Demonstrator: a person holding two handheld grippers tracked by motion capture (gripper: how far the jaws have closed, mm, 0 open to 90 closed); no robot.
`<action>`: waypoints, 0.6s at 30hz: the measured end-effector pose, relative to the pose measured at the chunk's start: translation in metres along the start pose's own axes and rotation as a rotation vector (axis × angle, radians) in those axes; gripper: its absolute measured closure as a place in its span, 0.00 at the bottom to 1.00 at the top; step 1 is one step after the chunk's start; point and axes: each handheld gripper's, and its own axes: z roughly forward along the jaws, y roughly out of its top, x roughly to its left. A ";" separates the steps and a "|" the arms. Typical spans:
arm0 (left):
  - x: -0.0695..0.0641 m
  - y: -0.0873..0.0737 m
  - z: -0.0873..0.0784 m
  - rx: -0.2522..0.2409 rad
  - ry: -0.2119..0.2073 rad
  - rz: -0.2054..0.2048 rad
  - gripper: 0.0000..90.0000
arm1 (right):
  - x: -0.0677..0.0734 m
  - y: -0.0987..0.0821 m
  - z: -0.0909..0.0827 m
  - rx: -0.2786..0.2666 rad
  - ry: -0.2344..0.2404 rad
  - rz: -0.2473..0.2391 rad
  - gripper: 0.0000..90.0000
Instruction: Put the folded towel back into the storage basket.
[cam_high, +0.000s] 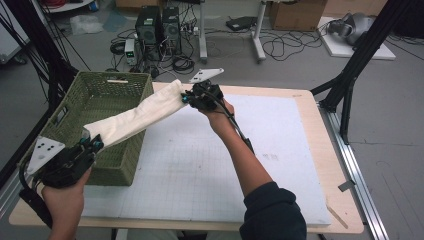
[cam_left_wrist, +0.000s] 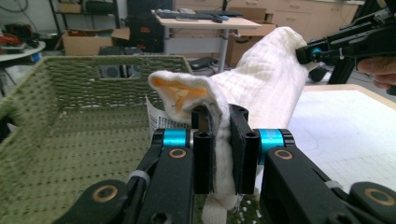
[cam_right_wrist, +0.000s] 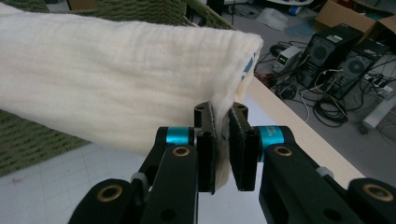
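Left gripper: my jaws are pinched tight on one end of the cream cloth, the fabric squeezed flat between the pads.
Right gripper: my jaws are clamped on the opposite end of the cloth, the edge caught between the pads.
Cloth: folded into a long band, stretched between my two grippers, held in the air; it runs from the near right corner of the green woven basket up and across to the far side of the table.
Cloth label: a white tag hangs near my left jaws.
Basket: sits at the left edge of the white mat.
Table: light wood rim showing around the mat.
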 end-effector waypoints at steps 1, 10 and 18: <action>0.001 0.000 -0.001 -0.002 0.004 -0.002 0.90 | 0.001 0.002 0.003 -0.004 0.004 0.001 0.92; 0.014 0.001 -0.011 -0.020 0.041 -0.012 0.90 | 0.007 0.023 0.024 -0.018 0.029 -0.020 0.92; 0.025 0.000 -0.019 -0.035 0.074 -0.024 0.90 | 0.016 0.037 0.044 -0.006 0.044 -0.043 0.92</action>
